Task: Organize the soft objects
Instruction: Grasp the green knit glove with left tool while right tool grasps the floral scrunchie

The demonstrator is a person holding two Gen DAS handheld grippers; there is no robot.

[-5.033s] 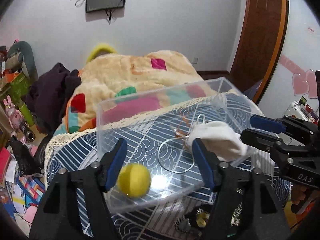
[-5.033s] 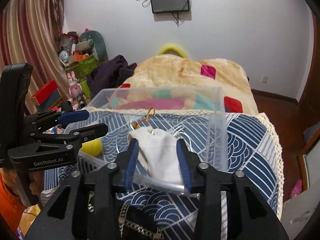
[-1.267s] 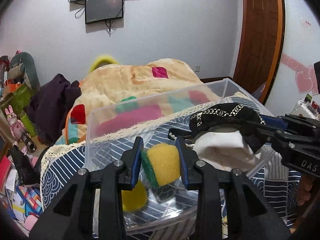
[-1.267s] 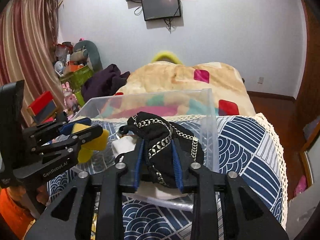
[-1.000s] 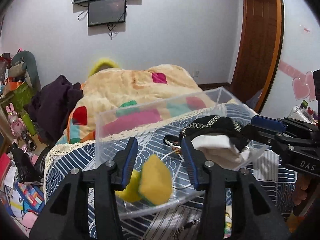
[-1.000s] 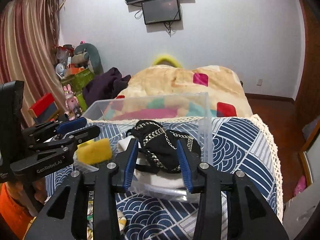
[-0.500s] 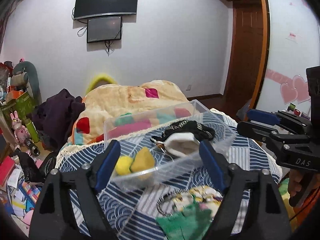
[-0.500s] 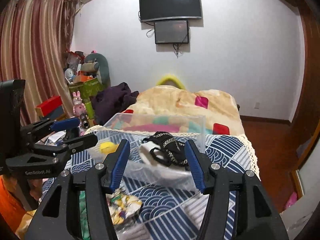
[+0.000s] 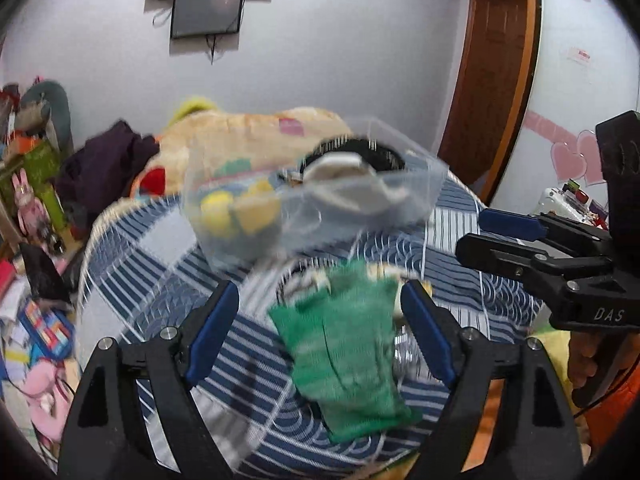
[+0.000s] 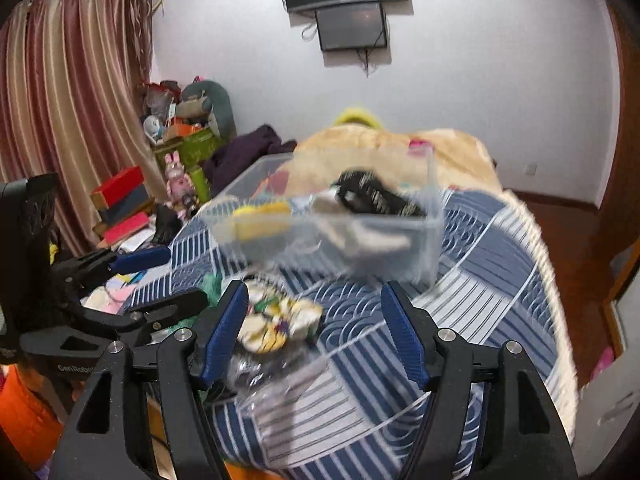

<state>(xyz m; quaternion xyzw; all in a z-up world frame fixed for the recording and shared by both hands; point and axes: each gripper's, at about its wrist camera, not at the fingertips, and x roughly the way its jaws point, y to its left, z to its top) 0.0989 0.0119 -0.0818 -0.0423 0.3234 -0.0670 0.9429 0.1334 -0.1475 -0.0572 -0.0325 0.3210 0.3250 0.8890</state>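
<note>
From my left camera I read "DAS" in pale letters on my right hand-held gripper [image 9: 500, 236]. From my right camera, my left hand-held gripper [image 10: 168, 280] shows "GenRobo", cut off there. Nothing else reads.

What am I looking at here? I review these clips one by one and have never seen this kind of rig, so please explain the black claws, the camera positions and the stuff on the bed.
There is no robot. A person holds a hand-operated two-finger gripper in each hand, and each carries a fisheye camera looking forward along its fingers, hence the curved edges.

In the left wrist view, the left gripper fills the foreground, open and empty; the right gripper shows at the side. In the right wrist view, the right gripper is in front, also open and empty.

Both face a blue patterned cover. On it stands a clear plastic bin holding a yellow ball, a yellow sponge, a white cloth and a black chained item. Still outside the bin are a green cloth and a small colourful bundle. The pictures are motion-blurred.
</note>
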